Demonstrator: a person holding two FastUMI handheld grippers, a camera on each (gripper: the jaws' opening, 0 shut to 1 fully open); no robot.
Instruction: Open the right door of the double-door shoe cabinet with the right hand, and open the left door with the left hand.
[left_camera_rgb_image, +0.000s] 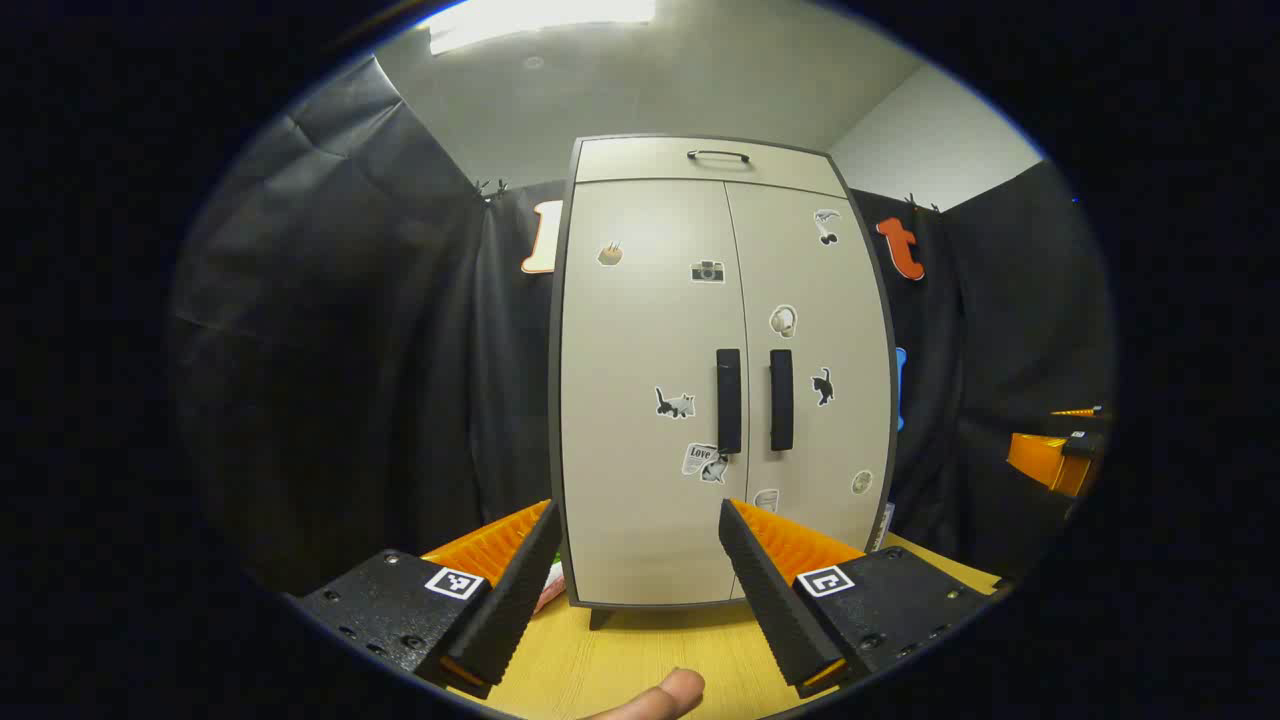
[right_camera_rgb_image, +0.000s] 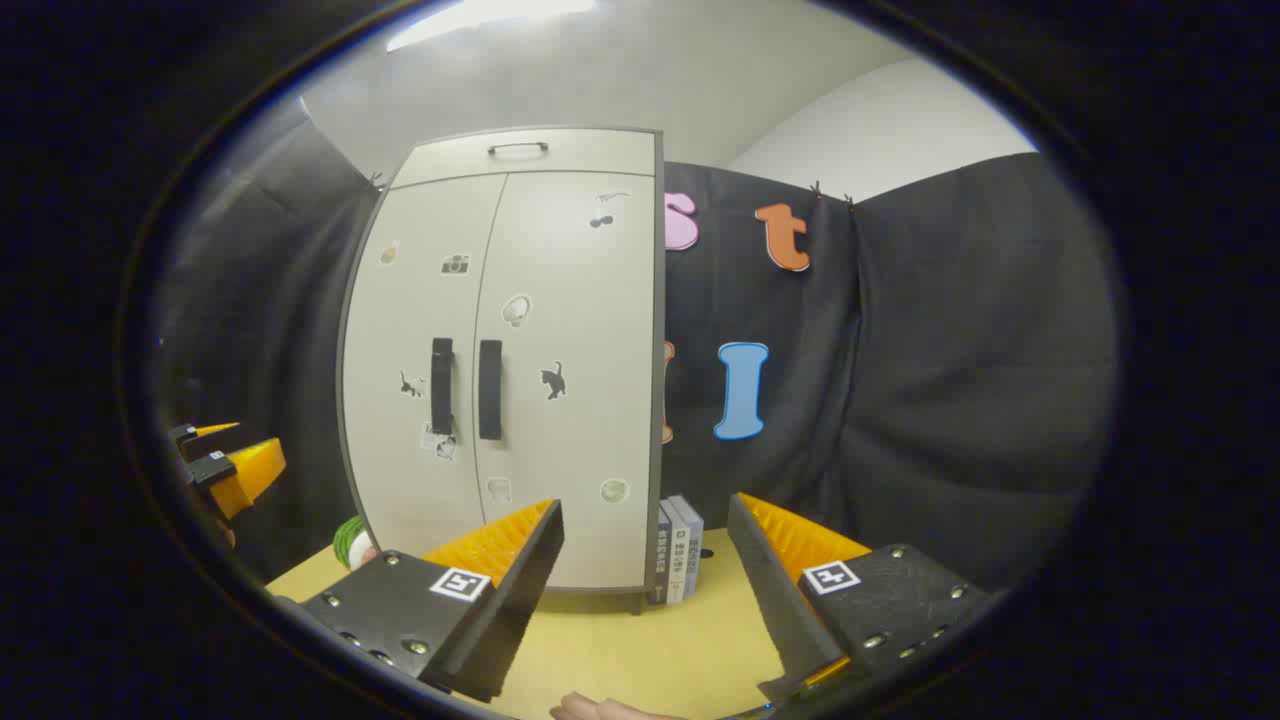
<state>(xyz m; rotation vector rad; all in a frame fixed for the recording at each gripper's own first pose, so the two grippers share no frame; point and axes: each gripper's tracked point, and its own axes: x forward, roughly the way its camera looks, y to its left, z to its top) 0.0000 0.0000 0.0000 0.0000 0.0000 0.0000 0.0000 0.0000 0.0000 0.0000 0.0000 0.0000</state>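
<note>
A beige double-door shoe cabinet (left_camera_rgb_image: 650, 330) stands upright on a wooden table, both doors closed. Its left door handle (left_camera_rgb_image: 729, 400) and right door handle (left_camera_rgb_image: 781, 399) are black vertical bars side by side at the middle seam. My left gripper (left_camera_rgb_image: 640, 520) is open, some way in front of the left door, holding nothing. In the right gripper view the cabinet (right_camera_rgb_image: 560, 330) sits left of centre, with the right door handle (right_camera_rgb_image: 490, 389) next to the left door handle (right_camera_rgb_image: 441, 385). My right gripper (right_camera_rgb_image: 645, 515) is open and empty, aimed just right of the cabinet.
Two books (right_camera_rgb_image: 678, 550) stand upright against the cabinet's right side. A green and white object (right_camera_rgb_image: 350, 541) lies by its left foot. The wooden table (left_camera_rgb_image: 640, 660) runs toward me. A drawer with a black handle (left_camera_rgb_image: 718, 155) tops the cabinet. The other gripper (right_camera_rgb_image: 225, 465) shows far left.
</note>
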